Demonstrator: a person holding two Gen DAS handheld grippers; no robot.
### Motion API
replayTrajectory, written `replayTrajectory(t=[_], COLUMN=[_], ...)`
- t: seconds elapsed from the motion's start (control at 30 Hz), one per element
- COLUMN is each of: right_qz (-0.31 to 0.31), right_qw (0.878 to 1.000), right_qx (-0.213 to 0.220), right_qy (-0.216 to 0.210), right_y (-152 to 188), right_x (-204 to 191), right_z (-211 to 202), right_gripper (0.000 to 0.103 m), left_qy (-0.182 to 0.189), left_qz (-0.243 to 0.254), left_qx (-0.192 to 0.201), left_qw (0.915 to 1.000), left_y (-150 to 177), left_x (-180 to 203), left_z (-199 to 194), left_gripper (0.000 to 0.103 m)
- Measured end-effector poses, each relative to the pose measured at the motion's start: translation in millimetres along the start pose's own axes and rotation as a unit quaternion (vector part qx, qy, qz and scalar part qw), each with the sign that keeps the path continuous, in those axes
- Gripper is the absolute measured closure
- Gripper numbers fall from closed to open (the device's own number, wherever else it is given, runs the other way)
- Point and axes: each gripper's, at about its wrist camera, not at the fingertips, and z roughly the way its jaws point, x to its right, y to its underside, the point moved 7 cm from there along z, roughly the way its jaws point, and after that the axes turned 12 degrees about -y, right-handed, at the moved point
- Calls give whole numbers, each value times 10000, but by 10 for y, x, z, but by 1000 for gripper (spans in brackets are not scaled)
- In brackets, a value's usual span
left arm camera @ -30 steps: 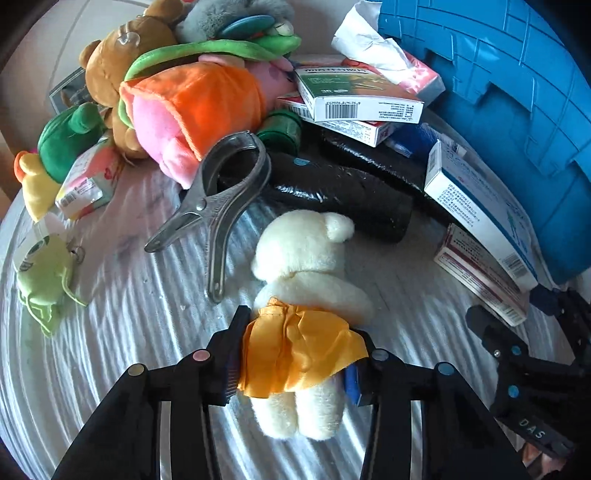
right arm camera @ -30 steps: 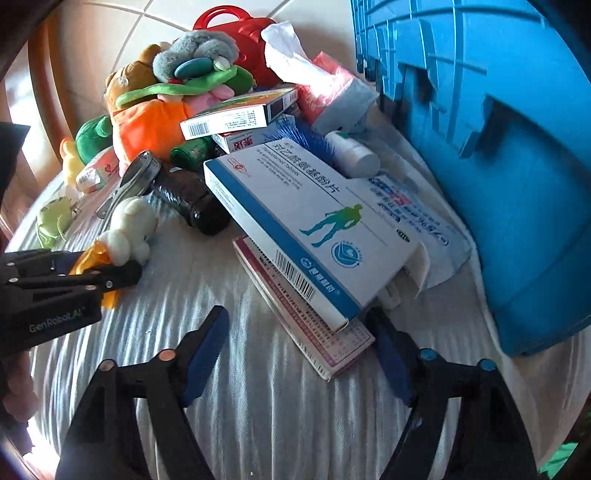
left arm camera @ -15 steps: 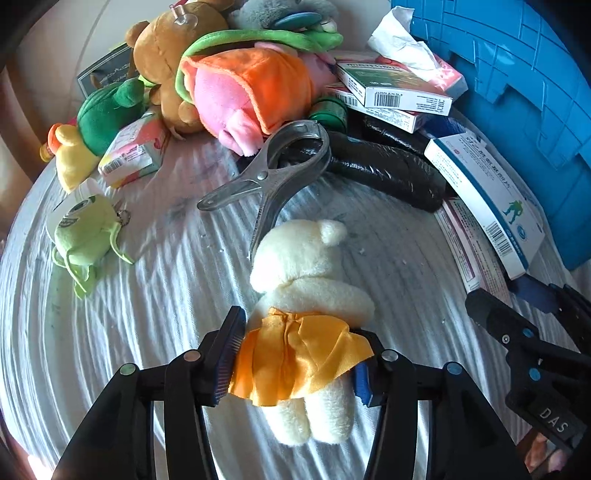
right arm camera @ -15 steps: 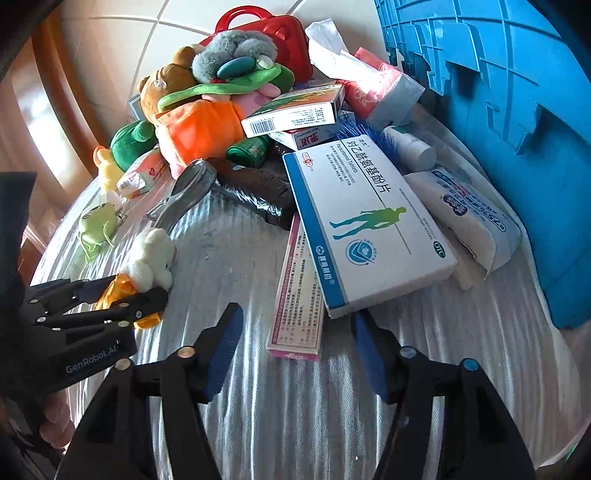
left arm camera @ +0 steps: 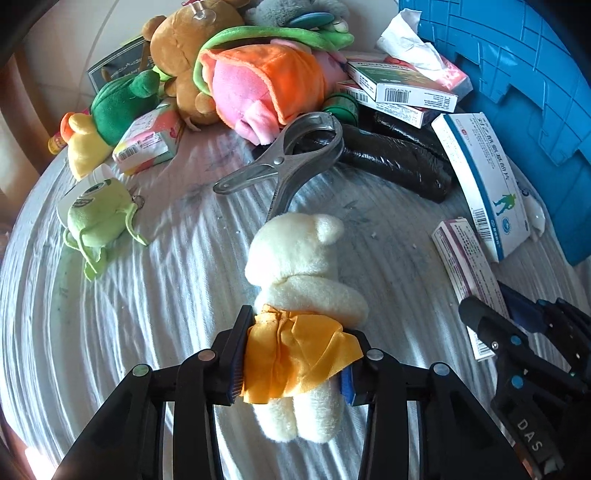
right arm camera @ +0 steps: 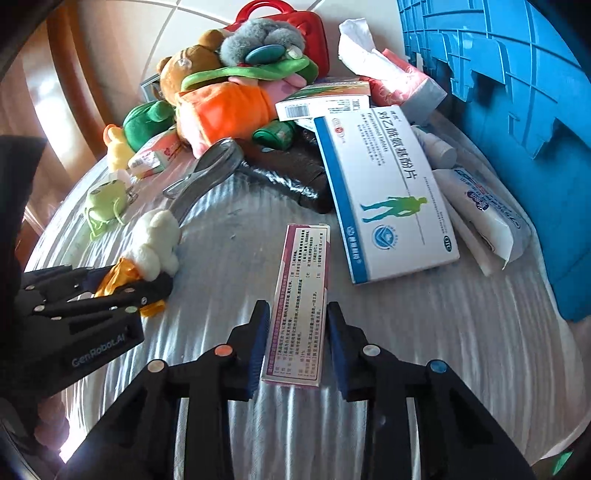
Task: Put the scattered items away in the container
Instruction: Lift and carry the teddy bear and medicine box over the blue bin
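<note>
- Two grippers in view, both low over the white ribbed cloth (left arm camera: 155, 317).
- Left gripper (left arm camera: 291, 360): fingers pressed onto the cream bear (left arm camera: 295, 258) at its waist, pinching the yellow skirt (left arm camera: 295, 354) from both sides. Bear's head points away from the camera, legs hang toward it.
- Right gripper (right arm camera: 297, 339): fingers spread, one on each side of the near end of the pink box (right arm camera: 301, 295). Narrow gaps show between pads and box edges; contact cannot be told. Box lies flat on the cloth, long axis pointing away from the camera.
- Just beyond the bear: metal clamp (left arm camera: 291, 151), flat, handles toward the bear.
- Behind the clamp: black roll (left arm camera: 399, 162), lying across the cloth.
- Right of the pink box: large white-and-blue box (right arm camera: 384, 199), tilted, far edge resting on the black roll.
- Further right: white tube (right arm camera: 480, 206), touching the blue bin (right arm camera: 517, 110), which stands at the right edge of the cloth.
- Far pile: orange-and-pink plush (left arm camera: 258, 81), brown bear (left arm camera: 184, 40), green-and-white boxes (left arm camera: 399, 85), tissue pack (right arm camera: 391, 77), red case (right arm camera: 291, 26).
- Left side, apart from the pile: green one-eyed plush (left arm camera: 96, 218), yellow-and-green plush (left arm camera: 99, 122).
- All scattered items seen lie outside the bin.
</note>
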Motion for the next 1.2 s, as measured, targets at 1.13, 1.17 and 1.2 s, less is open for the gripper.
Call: replayTrajectory(t=[1.13,1.17,1.2], right_qz=[-707,-743,-780], right_qw=[9967,9967,9966], right_qx=[-392,-312,-230], right_qy=[-117,-110,-100], right_y=[-653,-726,-800], right_x=[-446,-479,-512], right_z=[-85,-146,-210], right_gripper=[75,75,75], left_qy=[-176,-182,-189], left_qz=[-402,-416,-430], left_qx=[5,67,129], left_qw=[9990,9989,9988], left_y=[-282,-343,-404], left_x=[-350,-378,-406], left_z=[-288,-348,-408], left_gripper=[65,65,65])
